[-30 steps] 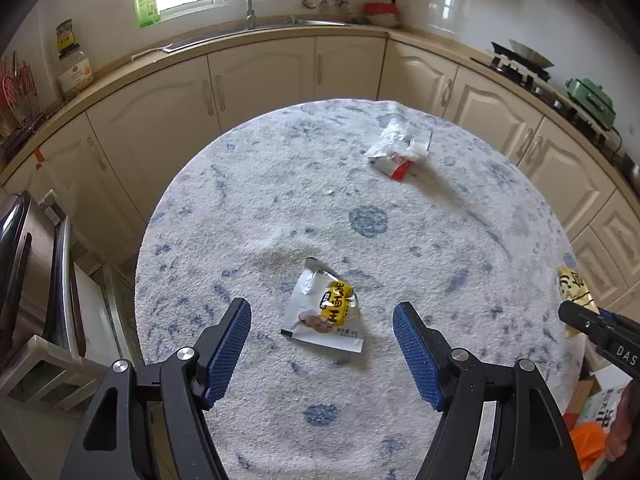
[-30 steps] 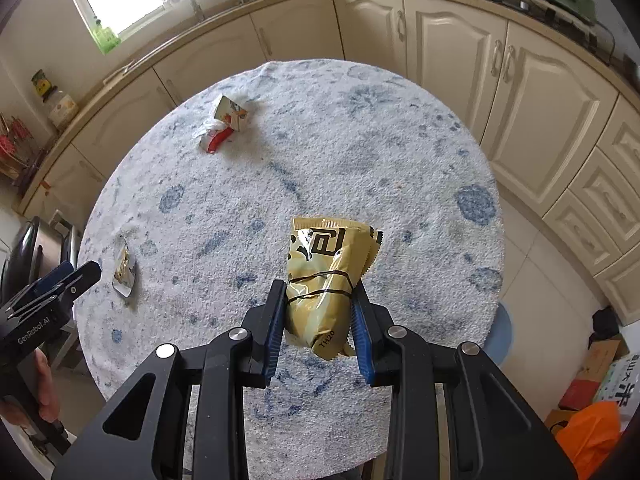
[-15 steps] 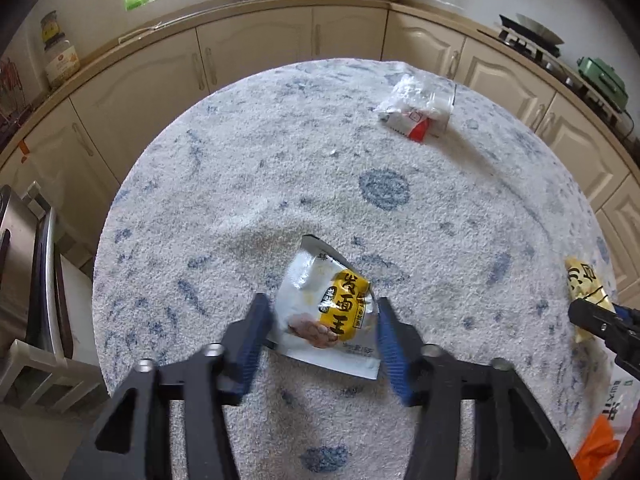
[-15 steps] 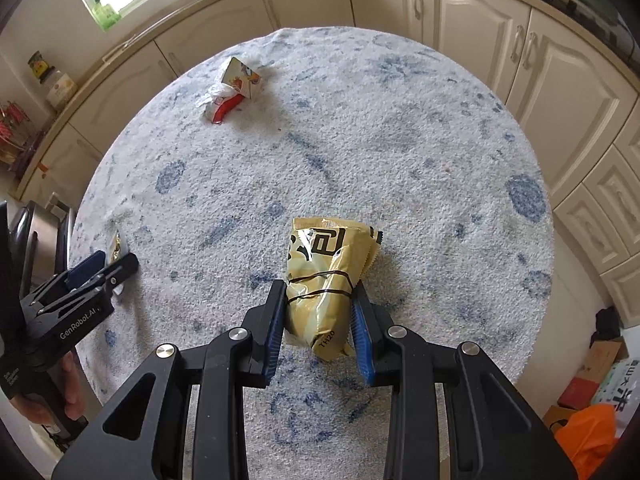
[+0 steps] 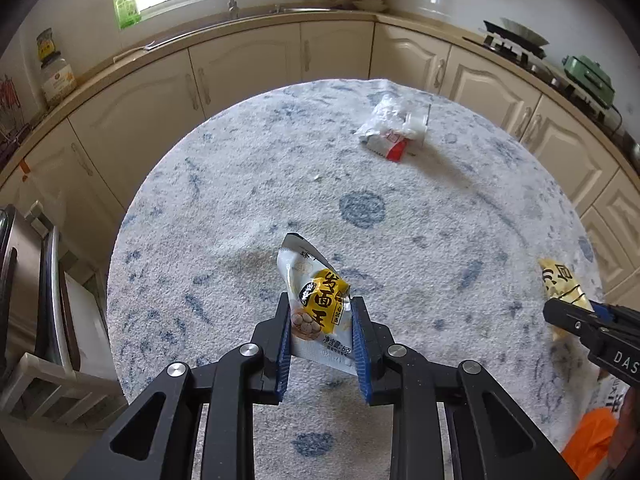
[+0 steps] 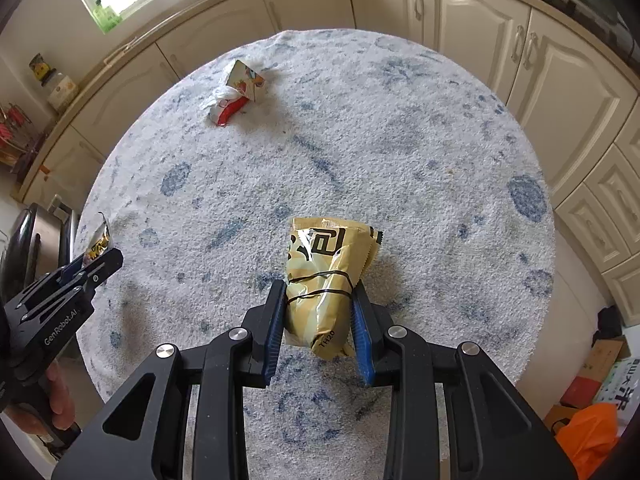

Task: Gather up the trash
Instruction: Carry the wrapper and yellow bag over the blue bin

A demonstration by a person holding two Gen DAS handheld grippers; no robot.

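Blue pads on my left gripper (image 5: 322, 312) have just been closing, and now they squeeze the white and yellow packet (image 5: 318, 304) between them, at 6 o'clock on the round table (image 5: 240, 184). My right gripper (image 6: 318, 312) is clamped on the gold bag (image 6: 326, 272), which has 2 black bands round it. 1 more crumpled wrapper (image 5: 394, 130) lies far off at 1 o'clock in my left view, touching nothing.

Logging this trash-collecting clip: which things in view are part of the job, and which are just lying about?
Job:
- white-and-yellow wrapper, pinched in left tongs
- gold packet, held in right tongs
- crumpled red-and-white wrapper, on the table

Lying about:
- jar
- orange bag
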